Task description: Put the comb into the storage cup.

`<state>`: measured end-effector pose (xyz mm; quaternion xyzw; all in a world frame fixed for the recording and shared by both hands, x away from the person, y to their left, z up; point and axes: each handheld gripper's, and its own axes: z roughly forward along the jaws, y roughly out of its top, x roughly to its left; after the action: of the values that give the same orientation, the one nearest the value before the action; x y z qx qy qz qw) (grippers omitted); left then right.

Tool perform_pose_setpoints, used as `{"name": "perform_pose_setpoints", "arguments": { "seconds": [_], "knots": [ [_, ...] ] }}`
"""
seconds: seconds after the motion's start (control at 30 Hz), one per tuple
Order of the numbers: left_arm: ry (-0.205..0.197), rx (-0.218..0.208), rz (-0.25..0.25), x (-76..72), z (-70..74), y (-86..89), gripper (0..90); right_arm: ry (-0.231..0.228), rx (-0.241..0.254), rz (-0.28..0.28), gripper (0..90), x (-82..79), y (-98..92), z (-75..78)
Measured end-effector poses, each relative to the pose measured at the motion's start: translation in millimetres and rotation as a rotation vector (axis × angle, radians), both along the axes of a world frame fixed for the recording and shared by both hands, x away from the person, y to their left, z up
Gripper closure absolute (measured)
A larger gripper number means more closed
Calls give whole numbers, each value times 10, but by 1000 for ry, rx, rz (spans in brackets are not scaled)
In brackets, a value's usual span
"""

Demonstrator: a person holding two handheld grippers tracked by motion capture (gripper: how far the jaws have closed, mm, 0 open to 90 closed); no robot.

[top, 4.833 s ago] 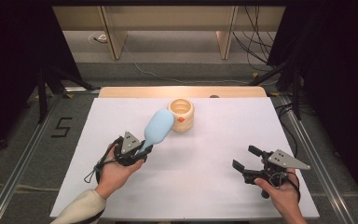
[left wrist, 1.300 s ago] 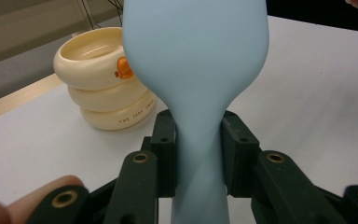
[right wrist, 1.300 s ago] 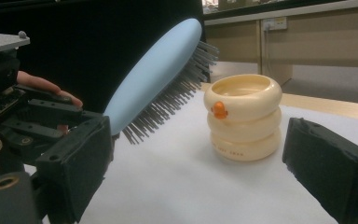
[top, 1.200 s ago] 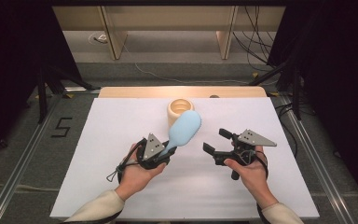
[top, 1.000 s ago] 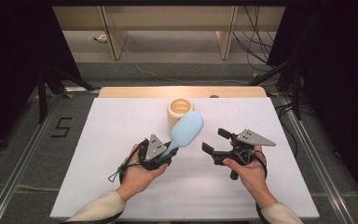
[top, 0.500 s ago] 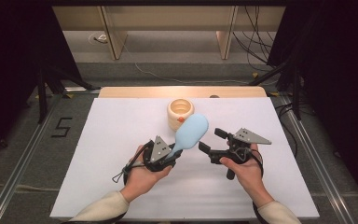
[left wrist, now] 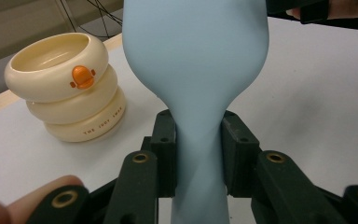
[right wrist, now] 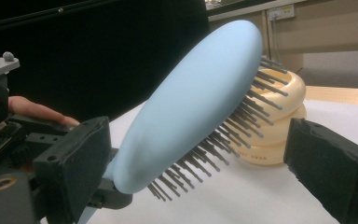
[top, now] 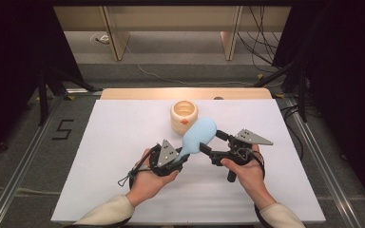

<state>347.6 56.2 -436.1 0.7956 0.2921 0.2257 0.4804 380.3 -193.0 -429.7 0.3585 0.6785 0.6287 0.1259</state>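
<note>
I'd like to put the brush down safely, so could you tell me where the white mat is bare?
The white mat is bare left of the left gripper, out to its left edge, and along the near edge between the forearms. It is crowded in the middle: hairbrush, cream cup and right gripper sit close together.

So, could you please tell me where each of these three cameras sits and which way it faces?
High view: above the table's near side, looking down; both hands, left gripper, right gripper.
Left gripper view: on that gripper, along jaws clamping the blue hairbrush handle; a fingertip.
Right gripper view: facing brush bristles between open jaws.
Shared: brush and cream duck cup.
</note>
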Motion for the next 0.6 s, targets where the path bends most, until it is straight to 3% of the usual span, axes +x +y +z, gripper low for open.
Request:
{"name": "perform_pose_setpoints", "arguments": {
  "seconds": [0.6],
  "knots": [
    [-2, 1, -31, -54, -4, -105, 694, 20, -19, -9, 86, 40, 59, -27]
  ]
}}
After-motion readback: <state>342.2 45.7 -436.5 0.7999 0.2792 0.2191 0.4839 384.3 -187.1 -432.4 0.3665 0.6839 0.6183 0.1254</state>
